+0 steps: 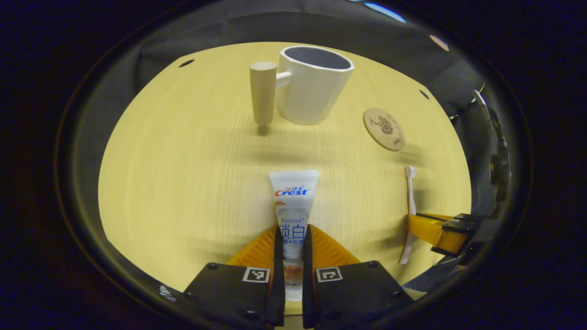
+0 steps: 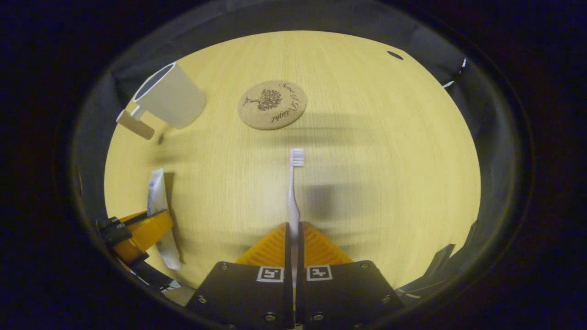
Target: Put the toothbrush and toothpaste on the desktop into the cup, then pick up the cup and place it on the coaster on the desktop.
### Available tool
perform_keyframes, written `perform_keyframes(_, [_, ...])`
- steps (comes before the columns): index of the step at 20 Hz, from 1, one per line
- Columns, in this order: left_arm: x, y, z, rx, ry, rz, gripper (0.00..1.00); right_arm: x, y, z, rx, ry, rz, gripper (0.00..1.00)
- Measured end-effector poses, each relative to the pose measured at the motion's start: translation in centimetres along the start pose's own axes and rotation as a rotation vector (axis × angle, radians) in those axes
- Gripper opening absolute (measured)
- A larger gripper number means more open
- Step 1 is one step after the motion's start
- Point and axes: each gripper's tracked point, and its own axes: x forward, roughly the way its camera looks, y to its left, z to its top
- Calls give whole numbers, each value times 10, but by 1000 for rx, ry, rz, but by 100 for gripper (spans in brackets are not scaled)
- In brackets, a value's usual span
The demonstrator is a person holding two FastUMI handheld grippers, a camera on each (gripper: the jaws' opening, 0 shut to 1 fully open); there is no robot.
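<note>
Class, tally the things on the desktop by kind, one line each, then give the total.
Cup: 1
Coaster: 1
Toothpaste: 1
Toothbrush: 1
Total: 4

One cup (image 1: 313, 85) is counted, seen at twelve o'clock in the left gripper view, with one wooden peg handle (image 1: 263, 93) on it. One coaster (image 1: 384, 129) is counted at two o'clock there. One toothpaste tube (image 1: 293, 211) is counted, at six o'clock between two fingers (image 1: 278, 256). One toothbrush (image 2: 293, 192) is counted, at six o'clock in the right gripper view. Two grippers are counted: the left gripper (image 1: 292, 233) and the right gripper (image 2: 293, 233). One desk (image 1: 183, 183) is counted, carrying the cup and the coaster.
</note>
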Motion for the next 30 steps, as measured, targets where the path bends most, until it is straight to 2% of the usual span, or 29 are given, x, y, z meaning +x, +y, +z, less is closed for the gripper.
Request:
perform_keyframes(11, [-79, -26, 81, 41, -230, -56, 22, -1, 0, 1, -6, -9, 0, 4])
perform_keyframes(15, [-100, -38, 118, 43, -293, -102, 22, 0, 0, 1, -4, -9, 0, 4])
perform_keyframes(25, [-131, -47, 242, 76, -480, -129, 22, 0, 0, 1, -5, -8, 3, 4])
perform_keyframes(30, [-122, -49, 288, 130, -536, -125, 22, 0, 0, 1, -10, -9, 9, 4])
